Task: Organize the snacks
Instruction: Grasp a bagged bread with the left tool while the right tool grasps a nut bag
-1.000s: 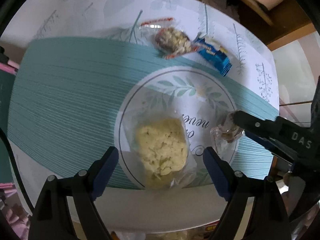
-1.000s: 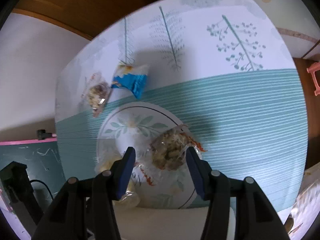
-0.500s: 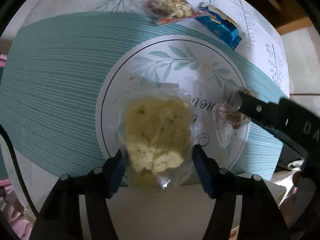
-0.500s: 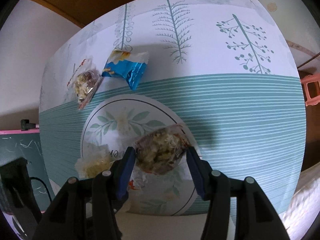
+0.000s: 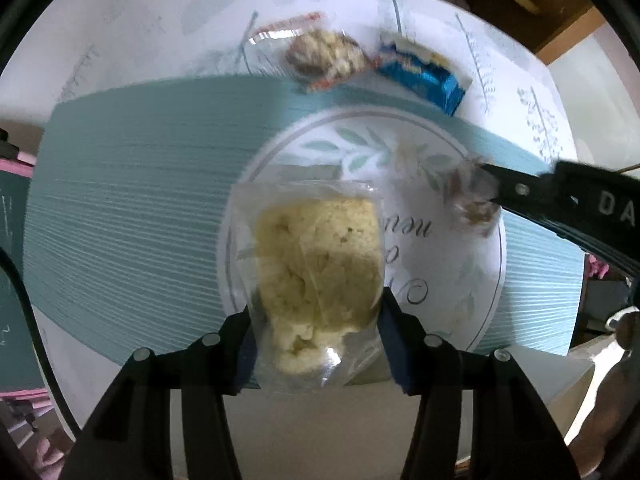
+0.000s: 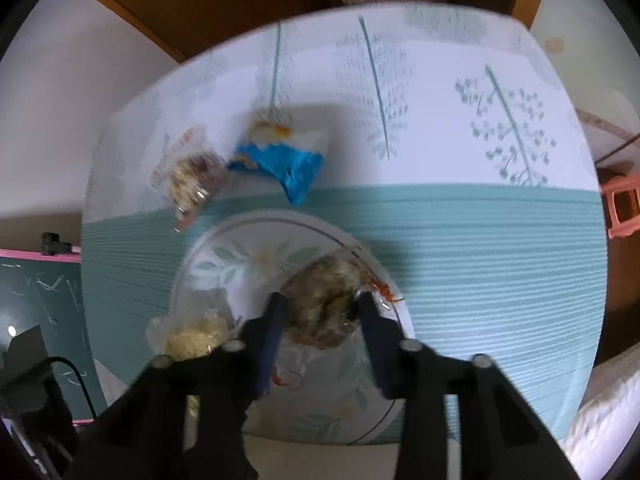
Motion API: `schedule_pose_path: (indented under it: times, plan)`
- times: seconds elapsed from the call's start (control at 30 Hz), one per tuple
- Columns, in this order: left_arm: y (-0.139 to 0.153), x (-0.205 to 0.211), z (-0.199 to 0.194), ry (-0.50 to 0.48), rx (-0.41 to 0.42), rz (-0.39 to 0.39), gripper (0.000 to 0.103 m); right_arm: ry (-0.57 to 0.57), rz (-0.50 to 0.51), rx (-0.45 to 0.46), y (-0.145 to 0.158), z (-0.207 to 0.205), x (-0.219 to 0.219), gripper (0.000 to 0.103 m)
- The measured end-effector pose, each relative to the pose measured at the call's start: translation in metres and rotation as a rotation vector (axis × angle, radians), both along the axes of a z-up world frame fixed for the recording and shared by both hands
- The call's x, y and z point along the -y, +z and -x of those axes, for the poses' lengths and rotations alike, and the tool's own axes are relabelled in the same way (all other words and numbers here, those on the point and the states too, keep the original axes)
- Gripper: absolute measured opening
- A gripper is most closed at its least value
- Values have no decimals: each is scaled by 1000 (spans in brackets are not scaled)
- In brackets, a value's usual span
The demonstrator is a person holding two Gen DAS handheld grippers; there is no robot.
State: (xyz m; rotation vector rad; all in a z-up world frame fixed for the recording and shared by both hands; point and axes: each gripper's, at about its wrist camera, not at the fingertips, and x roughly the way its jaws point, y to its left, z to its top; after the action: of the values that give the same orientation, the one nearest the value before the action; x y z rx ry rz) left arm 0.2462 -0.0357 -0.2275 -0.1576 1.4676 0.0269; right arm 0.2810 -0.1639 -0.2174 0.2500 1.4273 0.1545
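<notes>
over the printed round mat (image 5: 360,152): left gripper (image 5: 318,328) just closed on pale crumbly snack bag (image 5: 316,264), right gripper (image 6: 320,312) clenched on mixed-nut bag (image 6: 324,300). light, crushable, slippery film; best pinched gently across the bulk.

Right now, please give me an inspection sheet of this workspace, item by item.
Surface: tablecloth, teal stripes, printed leaf circle.
Job's things: pale yellow snack bag; mixed snack bag; second mixed bag and blue packet lying farther off.
Clutter: nothing seen.
Grippers: left gripper has just been closing on the pale yellow snack bag; right gripper shut on the mixed snack bag.
Cables: black cable.
Surroundings: chalkboard, wooden furniture.
</notes>
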Motion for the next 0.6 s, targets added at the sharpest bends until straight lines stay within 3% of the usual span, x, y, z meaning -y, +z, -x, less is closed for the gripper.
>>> schedule_pose_path:
  times: [0.07,0.3,0.33,0.37,0.4,0.47,0.6]
  plan:
    - [7,-5,1,6,17,0,52,6,-21,22,8,0,1,0]
    - [11,-19,-1,32,18,9,52,-42,-37,-35,-6,-1,8,2]
    - [11,-24,-2,33,14,14,52,-51,-46,-52,-9,-1,9,5]
    - [10,-26,-2,35,11,22,52,-56,-44,-61,-9,-2,11,18]
    - [10,-30,-1,35,10,28,52,-56,-26,-61,-9,-3,11,38]
    - [10,-31,1,30,9,39,52,-43,9,-51,-9,-3,6,60]
    - [9,-30,1,22,13,44,52,-23,3,-60,-15,-4,-4,61]
